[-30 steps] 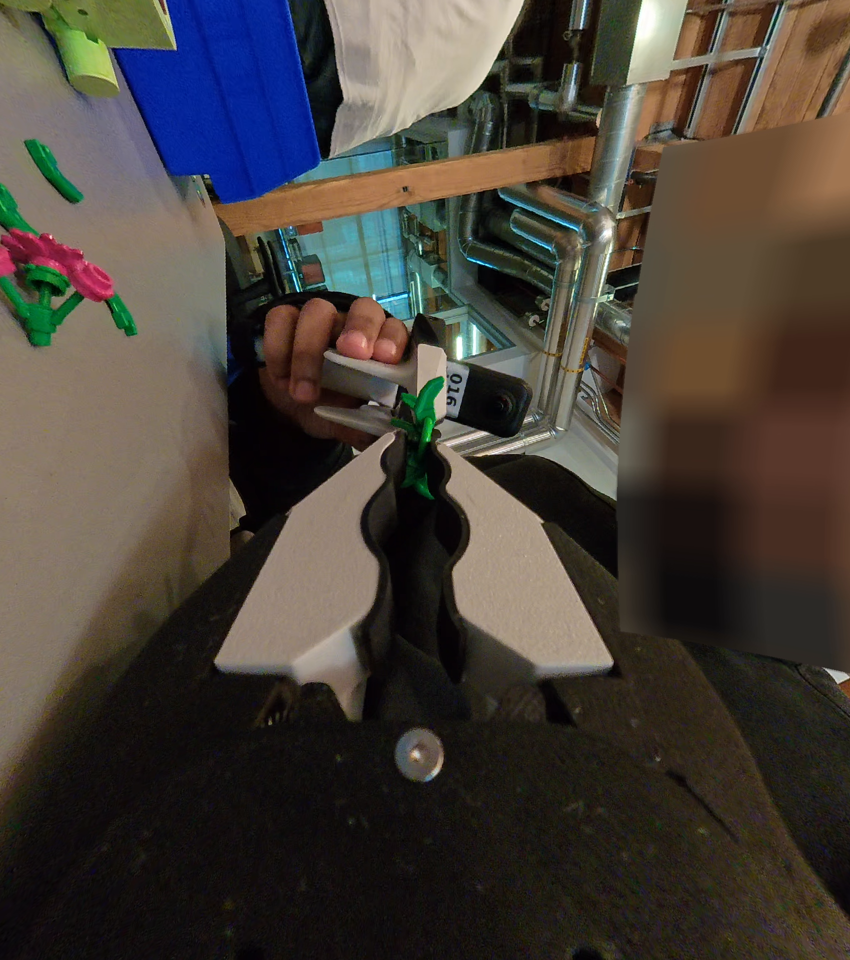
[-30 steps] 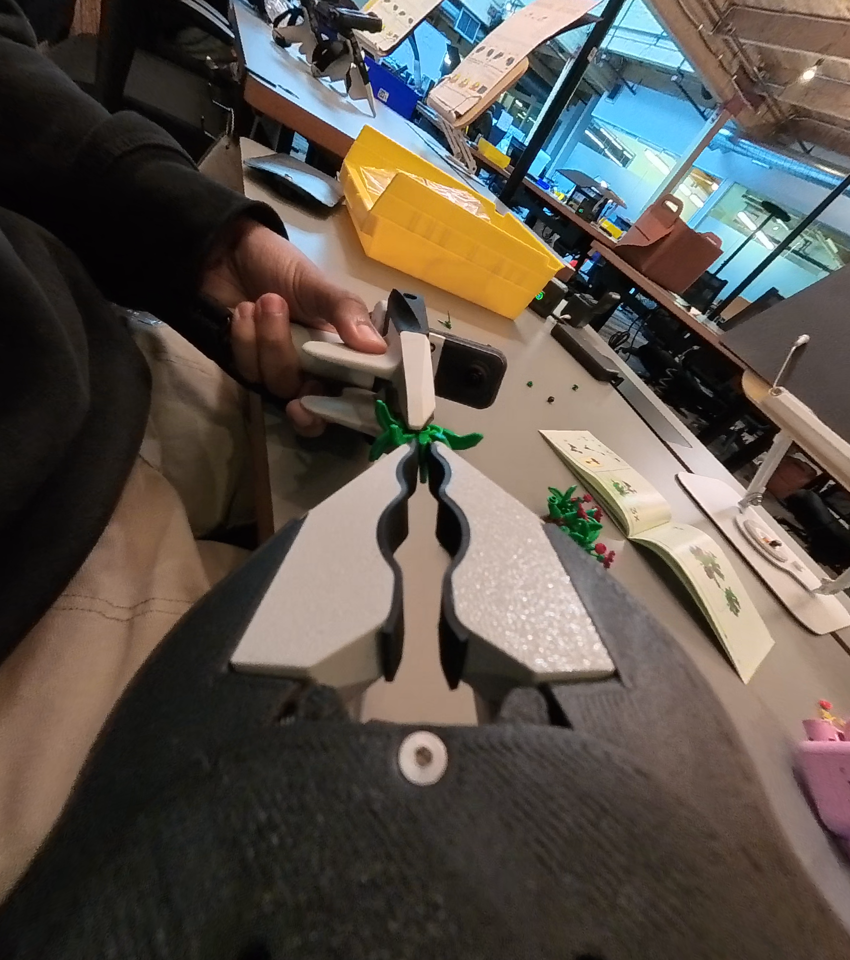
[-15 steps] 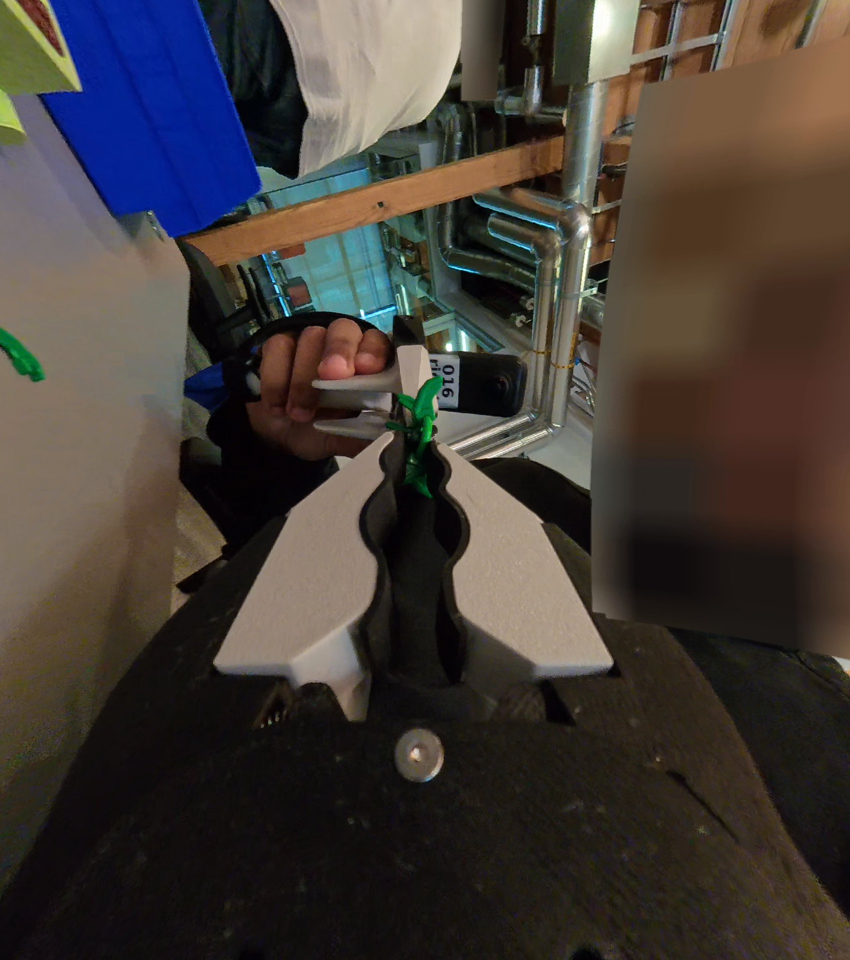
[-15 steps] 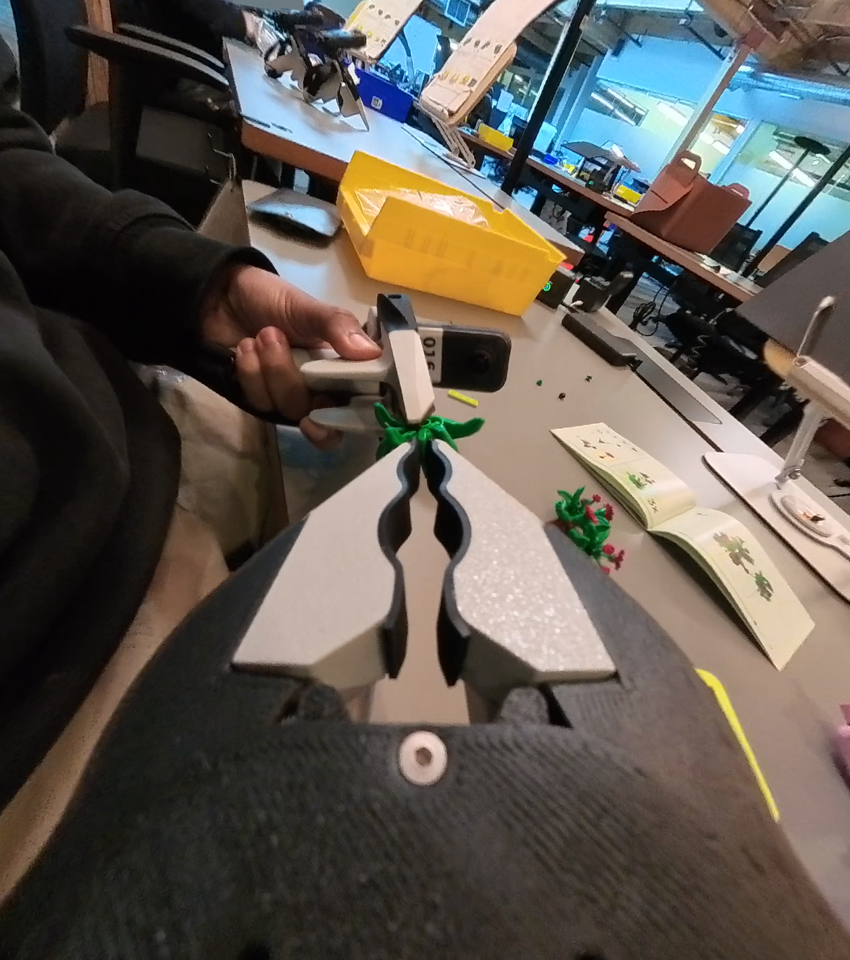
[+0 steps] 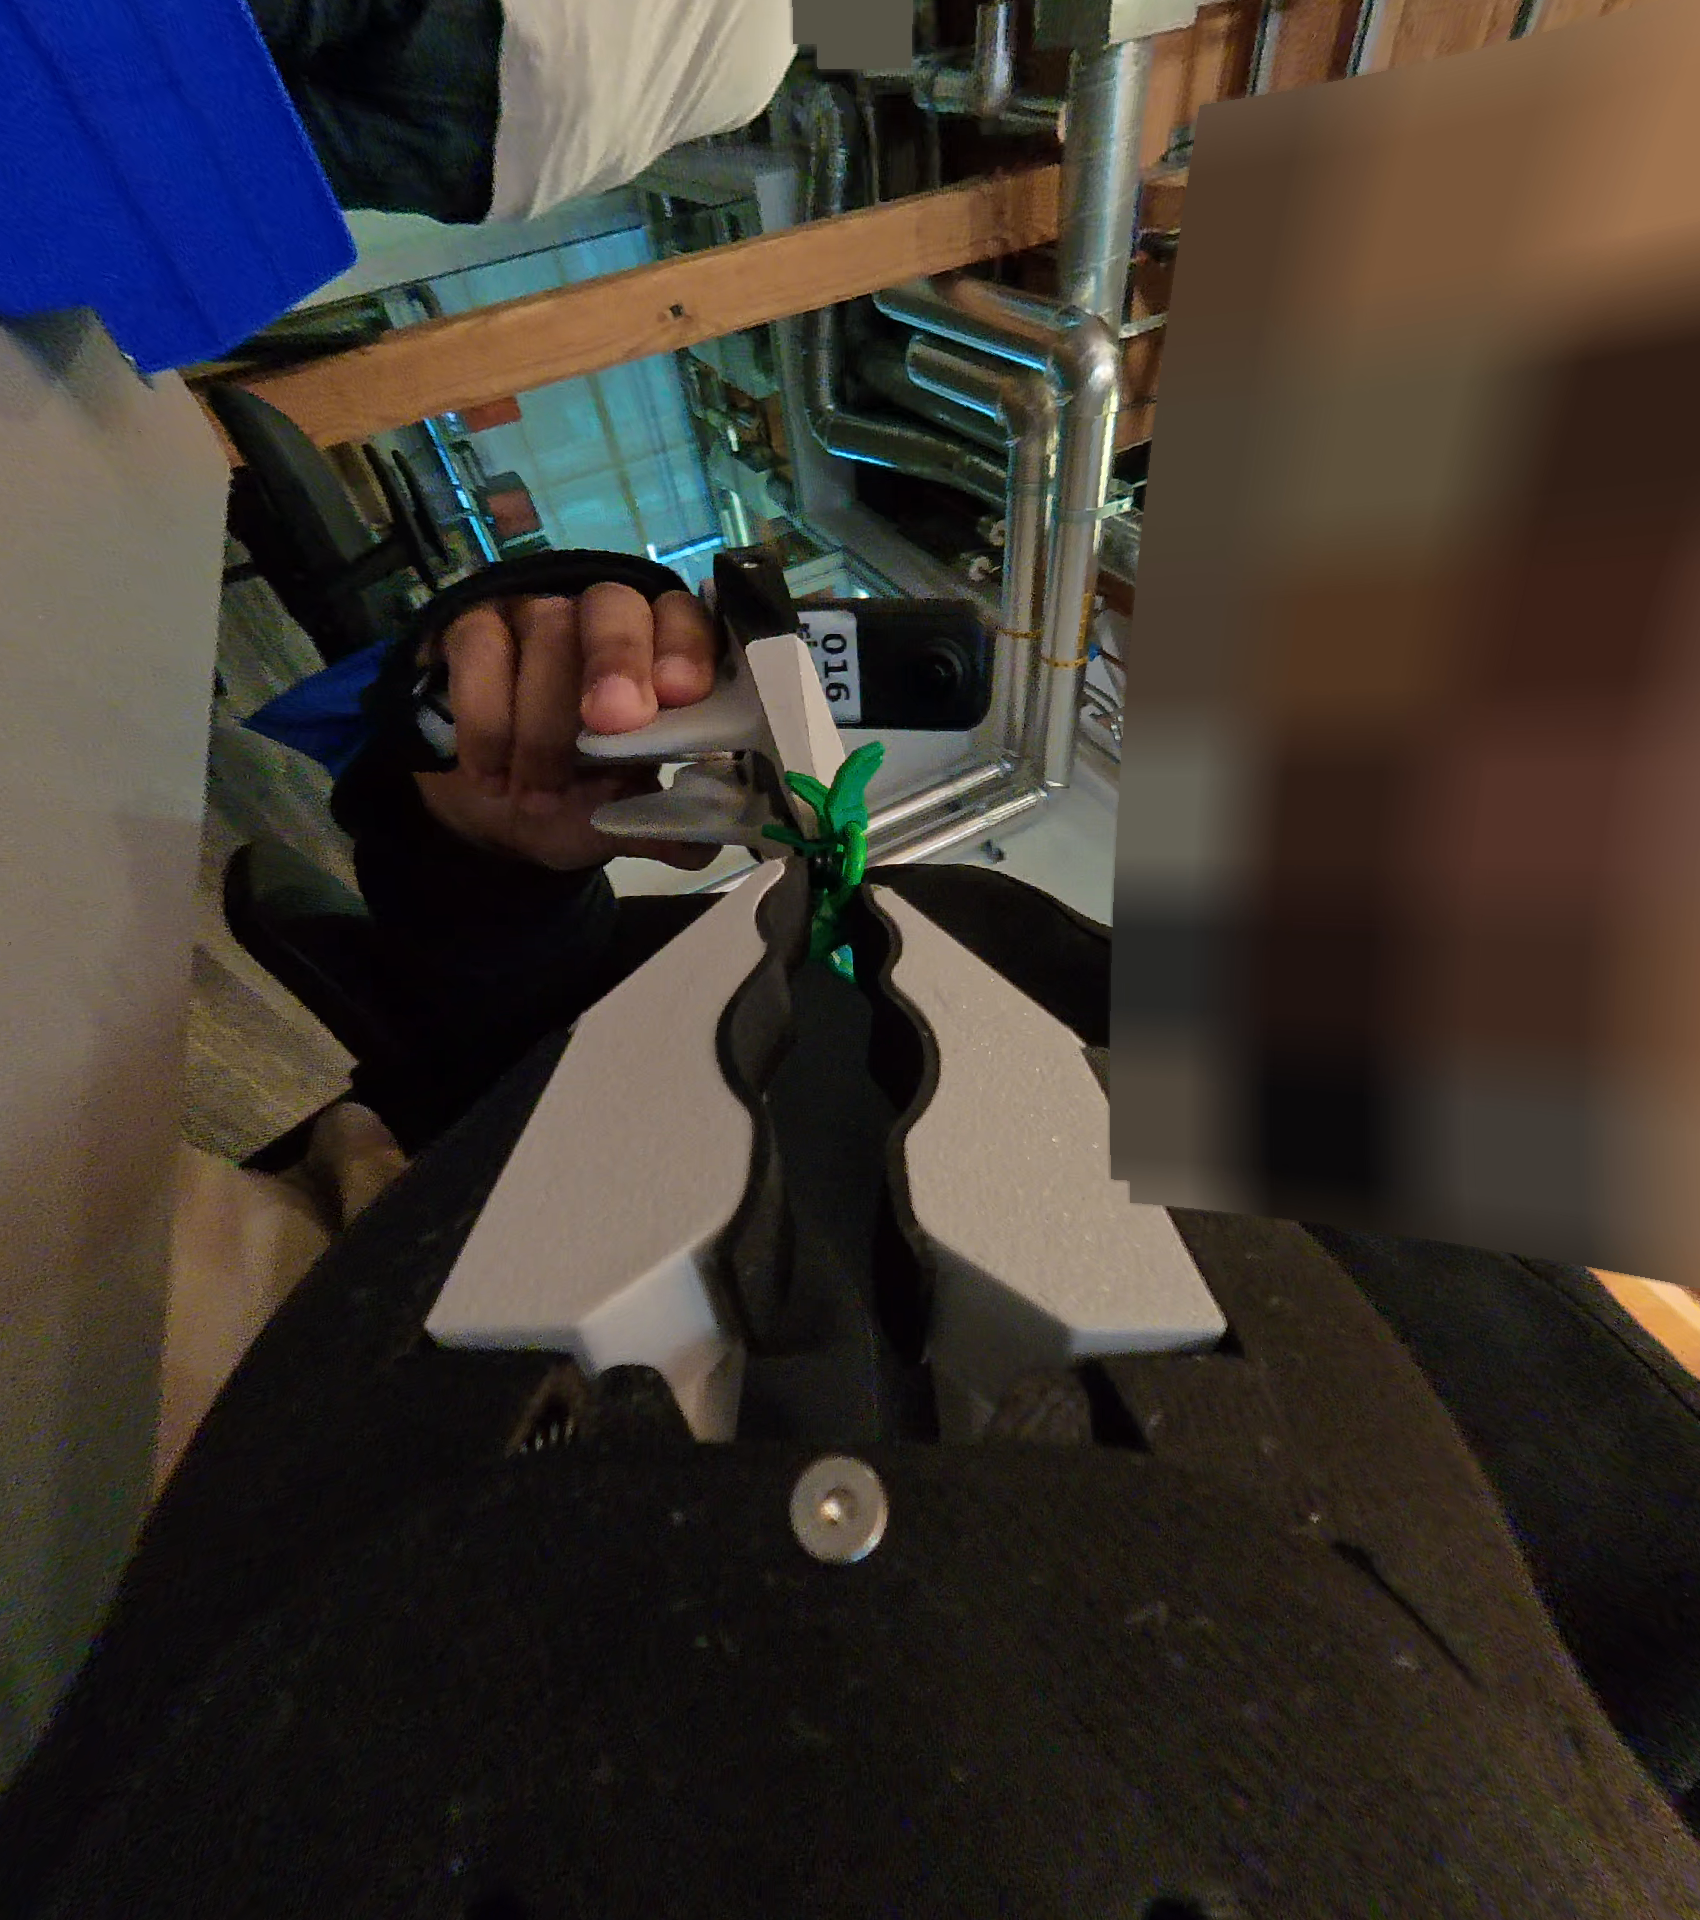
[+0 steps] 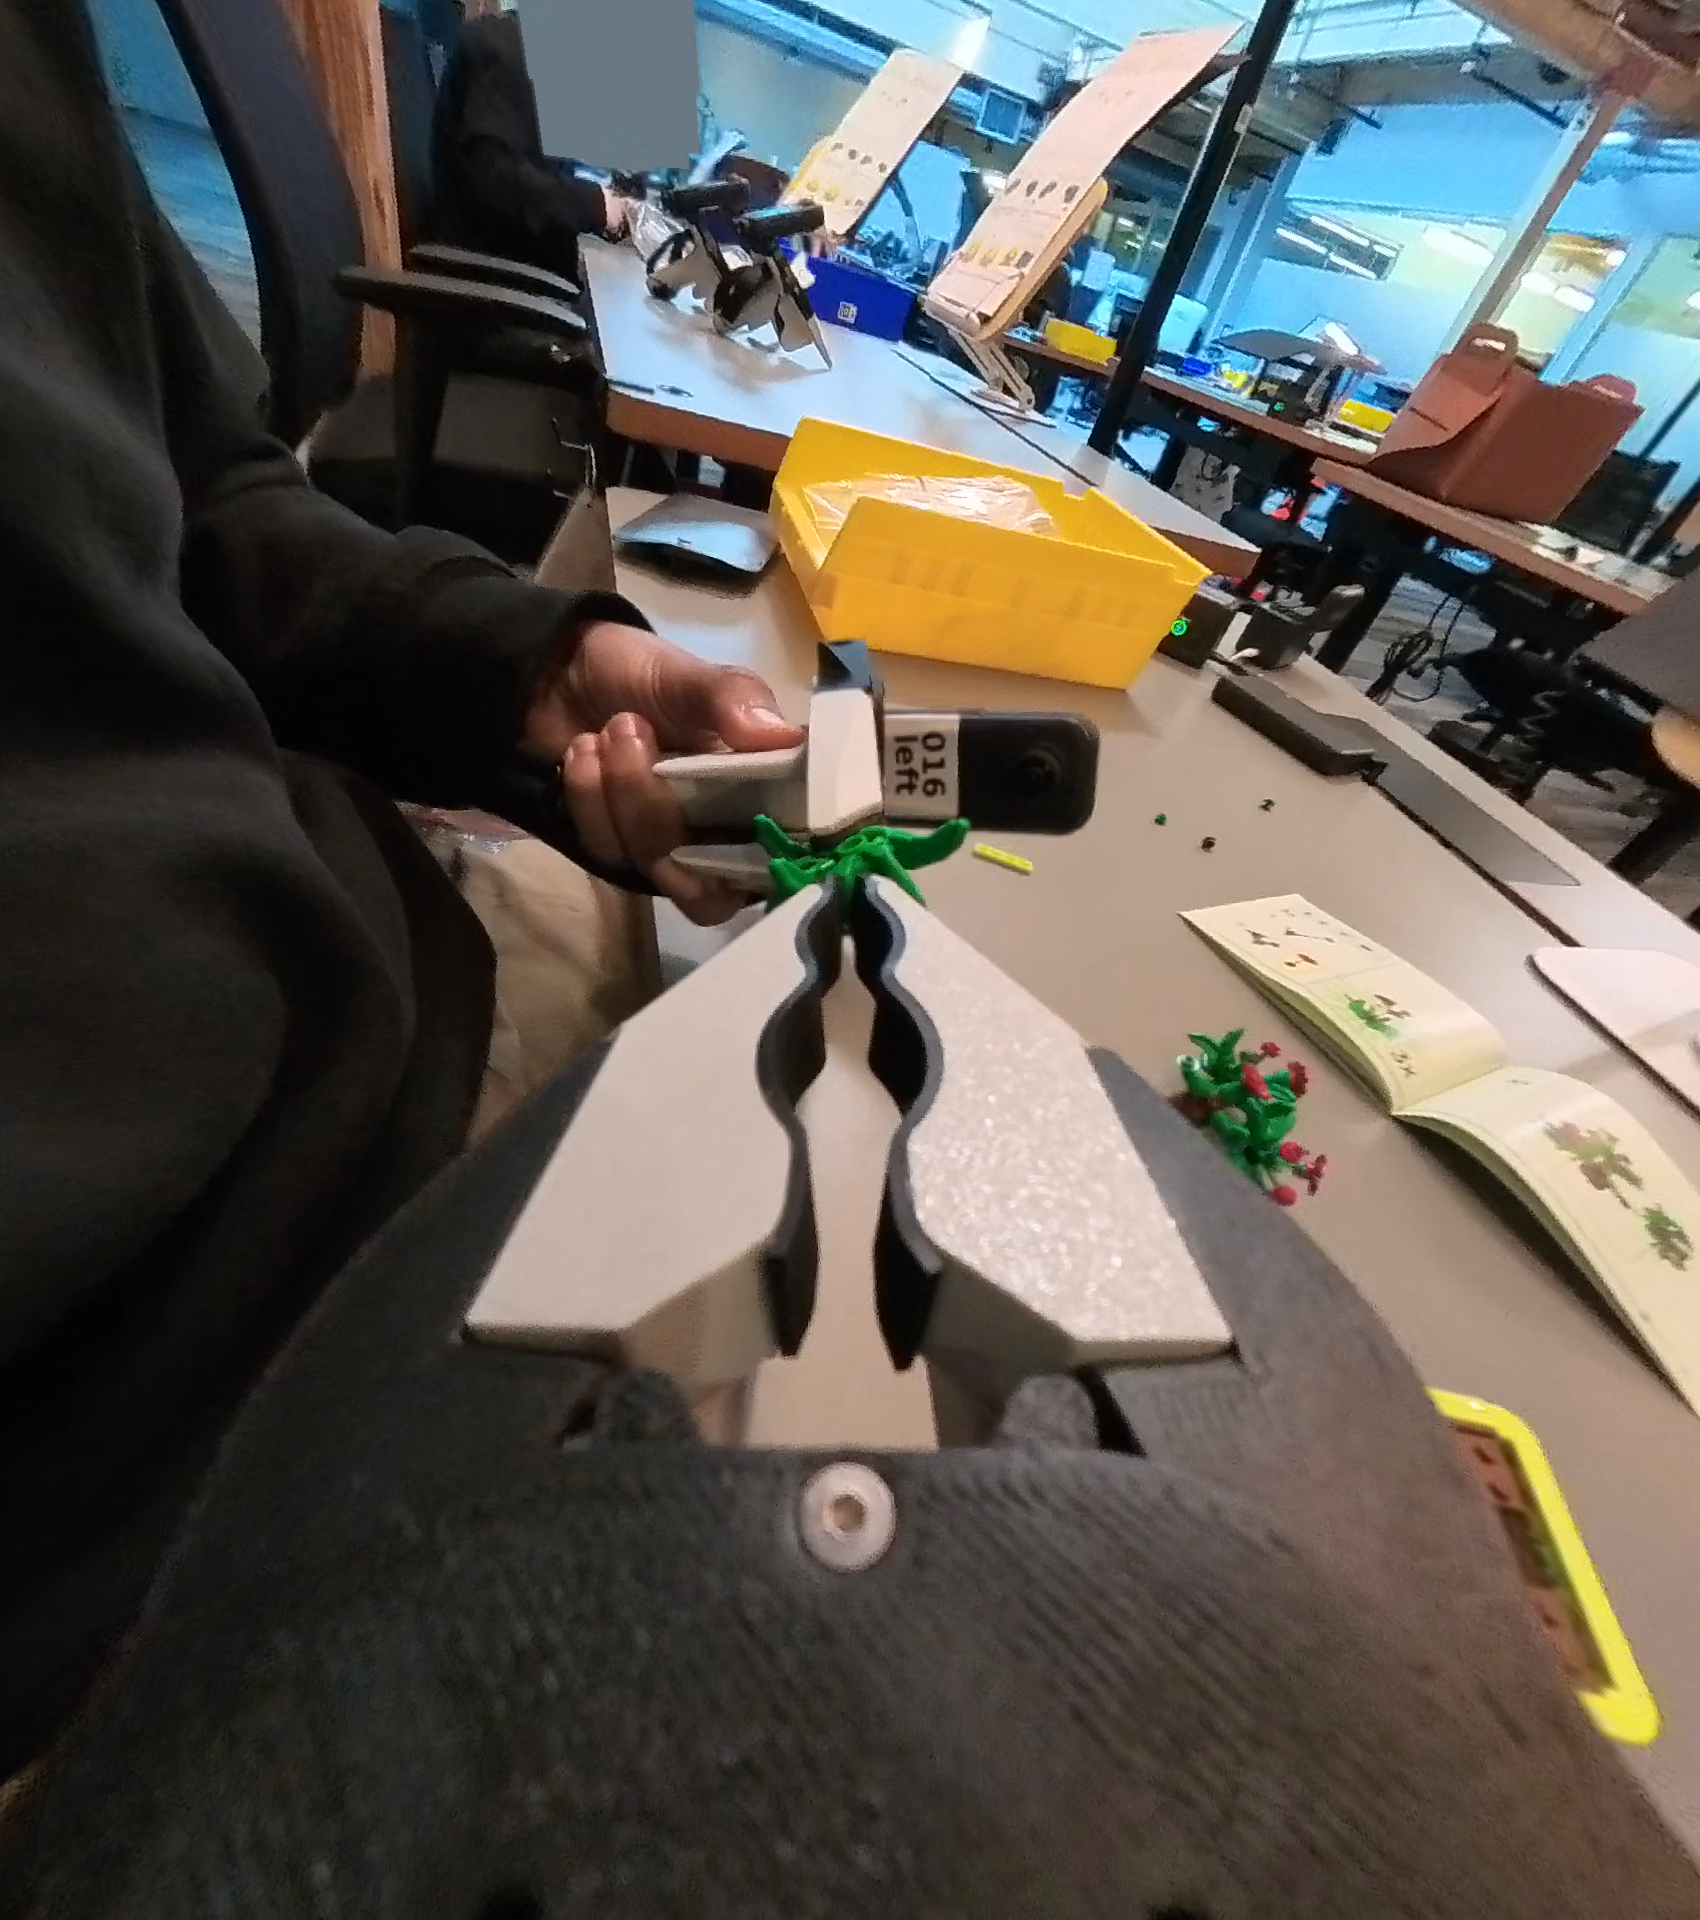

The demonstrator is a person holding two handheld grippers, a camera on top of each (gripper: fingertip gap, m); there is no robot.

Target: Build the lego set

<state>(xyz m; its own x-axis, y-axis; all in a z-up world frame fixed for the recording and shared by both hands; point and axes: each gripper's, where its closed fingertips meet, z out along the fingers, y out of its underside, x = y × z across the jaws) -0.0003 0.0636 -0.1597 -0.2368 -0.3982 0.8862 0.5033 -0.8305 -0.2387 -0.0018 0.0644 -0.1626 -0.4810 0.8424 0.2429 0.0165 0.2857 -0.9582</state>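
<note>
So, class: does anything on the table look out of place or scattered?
Yes: a few tiny dark bits and one yellow-green stick lie loose on the table, apart from the finished flower sprig and booklet. Nothing looks damaged.

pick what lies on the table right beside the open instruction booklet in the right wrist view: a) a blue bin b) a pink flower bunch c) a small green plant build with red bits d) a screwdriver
c: a small green plant build with red bits lies on the table just left of the open instruction booklet.
</note>
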